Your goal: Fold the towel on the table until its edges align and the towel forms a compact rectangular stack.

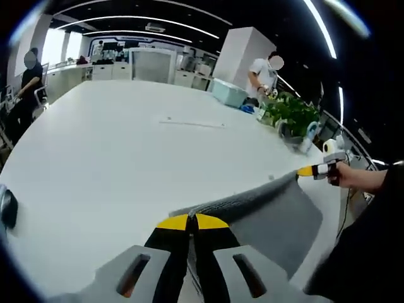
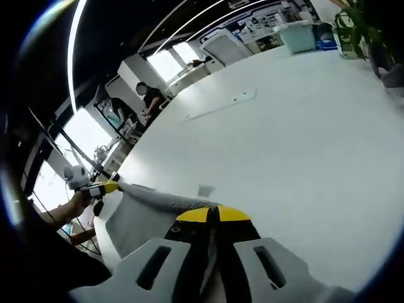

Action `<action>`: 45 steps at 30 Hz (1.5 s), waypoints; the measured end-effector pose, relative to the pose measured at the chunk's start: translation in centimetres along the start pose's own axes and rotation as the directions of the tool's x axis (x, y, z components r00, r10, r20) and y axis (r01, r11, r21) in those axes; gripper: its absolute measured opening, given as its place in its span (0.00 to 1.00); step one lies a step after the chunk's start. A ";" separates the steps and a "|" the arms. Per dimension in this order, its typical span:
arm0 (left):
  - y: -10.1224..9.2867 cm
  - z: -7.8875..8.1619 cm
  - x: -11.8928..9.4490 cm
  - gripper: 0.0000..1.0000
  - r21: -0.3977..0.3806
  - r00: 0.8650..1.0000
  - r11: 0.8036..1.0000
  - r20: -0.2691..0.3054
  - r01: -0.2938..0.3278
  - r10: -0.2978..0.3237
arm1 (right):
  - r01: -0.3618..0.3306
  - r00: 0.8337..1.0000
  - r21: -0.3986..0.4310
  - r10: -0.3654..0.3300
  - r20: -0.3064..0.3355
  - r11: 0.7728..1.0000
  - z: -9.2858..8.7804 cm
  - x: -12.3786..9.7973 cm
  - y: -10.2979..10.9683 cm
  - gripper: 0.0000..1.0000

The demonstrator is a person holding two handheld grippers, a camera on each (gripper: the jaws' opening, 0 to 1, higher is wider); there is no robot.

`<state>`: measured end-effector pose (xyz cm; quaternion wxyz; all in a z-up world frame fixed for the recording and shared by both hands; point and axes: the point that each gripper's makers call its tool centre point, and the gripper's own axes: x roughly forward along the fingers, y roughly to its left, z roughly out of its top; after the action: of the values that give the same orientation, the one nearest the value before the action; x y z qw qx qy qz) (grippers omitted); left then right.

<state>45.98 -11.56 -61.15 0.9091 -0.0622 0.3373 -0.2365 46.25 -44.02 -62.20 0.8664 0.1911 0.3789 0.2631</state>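
A grey towel (image 1: 265,211) hangs stretched between my two grippers above the white table (image 1: 126,158). My left gripper (image 1: 192,221) is shut on one top corner of it, yellow tips pressed together. In the same view my right gripper (image 1: 307,170) holds the other corner at the right, with a hand behind it. In the right gripper view my right gripper (image 2: 212,214) is shut on the towel (image 2: 142,218), and the left gripper (image 2: 108,186) pinches the far corner at the left. The towel's lower part droops toward the table's near edge.
A potted plant (image 1: 291,113) and a pale blue box (image 1: 228,92) stand at the table's far right. A thin white strip (image 1: 191,124) lies mid-table. A dark object (image 1: 7,208) sits at the left edge. People stand beyond the table (image 2: 303,126).
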 end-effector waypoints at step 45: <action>2.6 -0.6 3.6 0.20 0.168 0.994 0.981 -0.021 -0.098 0.103 | 0.142 0.989 -0.142 -0.147 -0.027 0.980 -0.4 0.8 -3.4 0.09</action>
<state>48.92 -10.96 -64.41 0.9169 0.0345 0.3323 -0.2184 47.48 -46.17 -64.74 0.8872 0.0968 0.3886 0.2290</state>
